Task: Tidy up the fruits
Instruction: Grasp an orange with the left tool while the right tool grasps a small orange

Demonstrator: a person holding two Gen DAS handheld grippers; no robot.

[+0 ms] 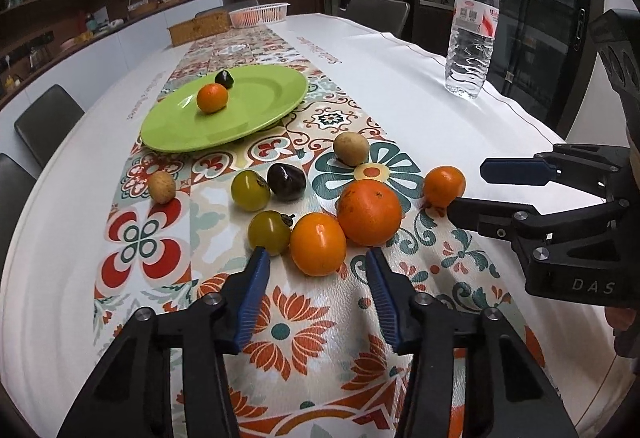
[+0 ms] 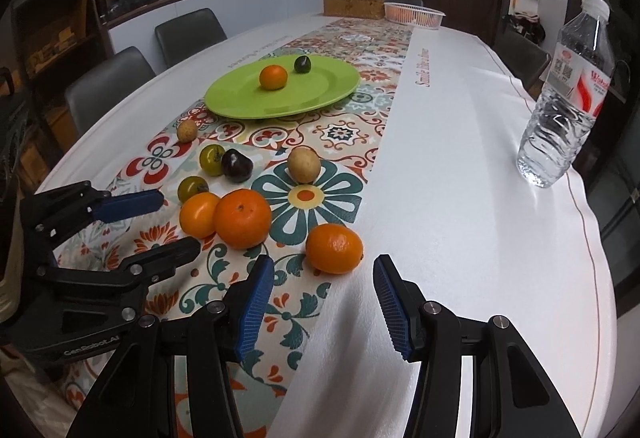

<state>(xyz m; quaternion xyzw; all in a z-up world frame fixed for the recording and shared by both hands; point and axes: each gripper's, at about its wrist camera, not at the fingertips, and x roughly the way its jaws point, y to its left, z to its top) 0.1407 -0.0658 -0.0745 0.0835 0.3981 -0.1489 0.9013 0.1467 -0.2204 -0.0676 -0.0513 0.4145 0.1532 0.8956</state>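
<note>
So the green plate (image 1: 256, 118) sat mid-table with a small orange (image 1: 212, 98) and a dark plum (image 1: 224, 79) already on it. The rest of the fruit was scattered on the patterned runner (image 1: 280, 330) on the near side of the plate: a big orange (image 1: 369, 212) touching an orange tomato (image 1: 318, 244), two green tomatoes, another plum and two brownish fruits.

Left gripper (image 1: 316, 258) had its fingers apart, just short of the orange tomato, nothing gripped. Right gripper (image 2: 324, 270) was spread too, empty, right behind a mandarin (image 2: 334, 248).
</note>
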